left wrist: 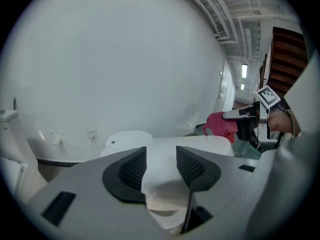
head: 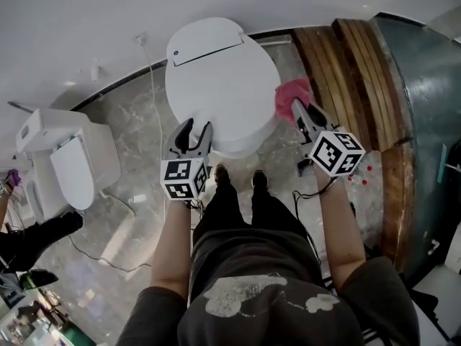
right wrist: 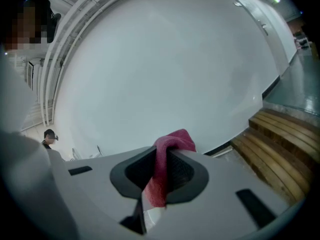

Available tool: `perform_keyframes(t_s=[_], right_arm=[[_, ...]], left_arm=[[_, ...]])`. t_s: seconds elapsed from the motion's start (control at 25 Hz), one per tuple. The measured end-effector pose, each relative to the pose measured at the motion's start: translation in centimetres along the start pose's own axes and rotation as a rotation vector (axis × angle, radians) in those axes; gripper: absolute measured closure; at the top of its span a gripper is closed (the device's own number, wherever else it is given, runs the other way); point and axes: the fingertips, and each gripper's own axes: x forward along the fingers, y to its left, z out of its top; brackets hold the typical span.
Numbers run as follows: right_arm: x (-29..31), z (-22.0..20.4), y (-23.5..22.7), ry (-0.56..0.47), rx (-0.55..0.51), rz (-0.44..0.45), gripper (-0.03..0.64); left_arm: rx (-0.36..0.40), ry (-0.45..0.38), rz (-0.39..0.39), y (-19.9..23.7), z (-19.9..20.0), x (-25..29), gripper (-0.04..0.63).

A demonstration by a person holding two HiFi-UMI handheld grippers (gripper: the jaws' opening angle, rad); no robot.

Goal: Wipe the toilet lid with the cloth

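View from above a person standing at the front of a closed white toilet lid (head: 220,85), a hand-held gripper in each hand. The pink cloth (head: 292,96) is bunched in the right gripper (head: 301,110), just beside the lid's right edge. It is not yet spread on the lid, and whether it touches the rim cannot be told. In the right gripper view the jaws are pinched on a narrow fold of the cloth, with most of it draped over the top and a tail hanging below.

The left gripper (head: 198,127) hovers at the lid's front edge, its jaws standing apart with nothing between them. Only the white lid shows through the gap.

A white cable (head: 151,71) runs down the wall behind the lid's left side. A second toilet (head: 68,164) stands well to the left of the lid, and wooden steps (head: 338,71) lie to its right.

Likely risks from here:
- The grip is on a thin fold only, so dragging across the lid could pull the cloth out of the jaws.
- With the cloth bunched up, the hard jaw tips — not the fabric — could meet the lid and scrape it.
- The open left gripper sits close to the lid's front — a careless nudge could knock or lift the lid.
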Motion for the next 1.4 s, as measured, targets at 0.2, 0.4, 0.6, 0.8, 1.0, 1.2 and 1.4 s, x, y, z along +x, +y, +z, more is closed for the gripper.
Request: perform_keyframes(t_s=[0.2,0.4,0.6,0.8,1.0,1.2,1.4], right_arm=[[0.0,-2.8,-1.0,0.051,0.015,0.023,0.568],[-0.1,-5.6,-2.5,0.092,0.026,0.038,0.568],[0.6,-8.9,-4.0,0.145,0.046,0.043,0.568],[1.7,-11.9,-5.3,0.192,0.060,0.047,0.568],[2.7,-14.8,-6.6,0.239,0.065,0.057,0.568],[3.9,-16.9,-7.7,0.273,0.068,0.070,0.568],[5.0,-18.0,-8.3,0.283,0.078,0.074,0.568]], left_arm=[[-0.032,0.041,0.026,-1.1,-3.5,-0.2,0.391],[-0.046,0.067,0.049,-1.9,-7.0,0.2,0.391],[-0.066,0.100,0.076,-2.2,-10.8,0.6,0.391],[-0.083,0.137,0.098,-2.0,-14.3,1.3,0.391],[-0.085,0.179,0.123,-1.8,-17.9,2.1,0.391],[-0.069,0.214,0.134,-1.7,-20.5,2.9,0.391],[-0.098,0.232,0.135,-1.4,-22.2,3.7,0.391]])
